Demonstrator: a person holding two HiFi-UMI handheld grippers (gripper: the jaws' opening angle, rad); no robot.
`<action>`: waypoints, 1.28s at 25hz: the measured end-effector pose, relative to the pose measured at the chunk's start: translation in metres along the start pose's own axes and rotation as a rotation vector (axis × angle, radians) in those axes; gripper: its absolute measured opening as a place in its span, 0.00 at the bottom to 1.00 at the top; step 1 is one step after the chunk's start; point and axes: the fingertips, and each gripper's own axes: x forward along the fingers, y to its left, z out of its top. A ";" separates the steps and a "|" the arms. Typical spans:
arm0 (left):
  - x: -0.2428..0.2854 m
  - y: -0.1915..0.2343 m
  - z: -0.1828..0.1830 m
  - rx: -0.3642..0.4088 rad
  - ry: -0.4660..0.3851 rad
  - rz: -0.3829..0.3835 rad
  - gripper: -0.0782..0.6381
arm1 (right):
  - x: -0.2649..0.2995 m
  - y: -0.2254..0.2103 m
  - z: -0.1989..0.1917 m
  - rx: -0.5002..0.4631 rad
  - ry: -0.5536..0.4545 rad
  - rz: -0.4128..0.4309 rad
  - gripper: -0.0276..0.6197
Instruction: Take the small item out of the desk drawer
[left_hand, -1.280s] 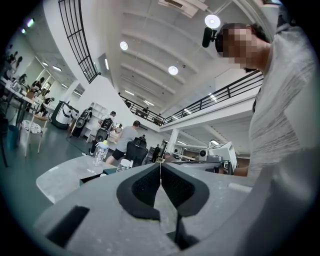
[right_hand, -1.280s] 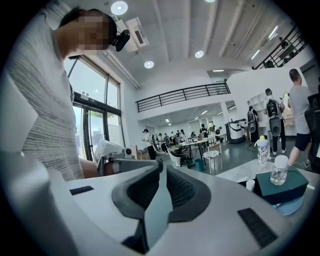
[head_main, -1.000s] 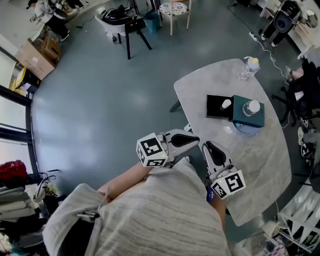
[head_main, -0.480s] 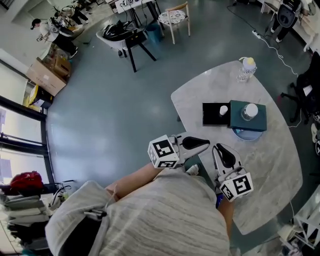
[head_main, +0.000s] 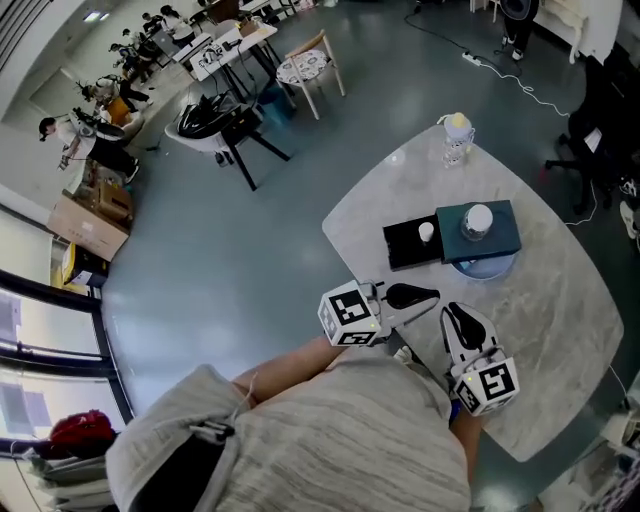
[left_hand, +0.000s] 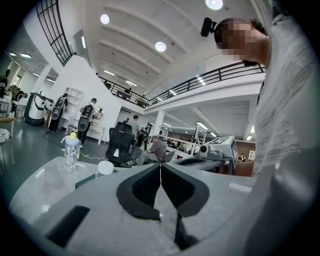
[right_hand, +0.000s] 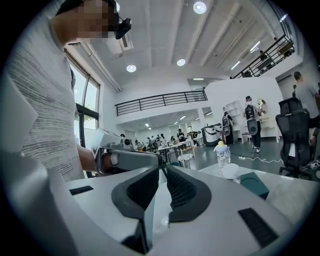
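Over the near part of the table (head_main: 545, 300), the left gripper (head_main: 425, 295) and right gripper (head_main: 455, 312) sit side by side, jaws pressed together on nothing. The small white item (head_main: 426, 232) lies at twelve o'clock from the left gripper, probably the nearer one. It rests in the open black drawer (head_main: 405, 250), which juts toward nine o'clock from its teal case (head_main: 500, 240).
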 end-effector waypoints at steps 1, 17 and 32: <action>0.004 0.003 0.000 0.002 0.006 -0.019 0.13 | 0.000 -0.004 0.001 0.004 -0.003 -0.021 0.06; 0.001 0.156 0.010 -0.044 0.059 -0.179 0.13 | 0.122 -0.081 0.002 0.085 0.074 -0.229 0.18; -0.030 0.234 -0.012 -0.126 0.075 -0.190 0.13 | 0.200 -0.119 -0.065 0.016 0.420 -0.311 0.28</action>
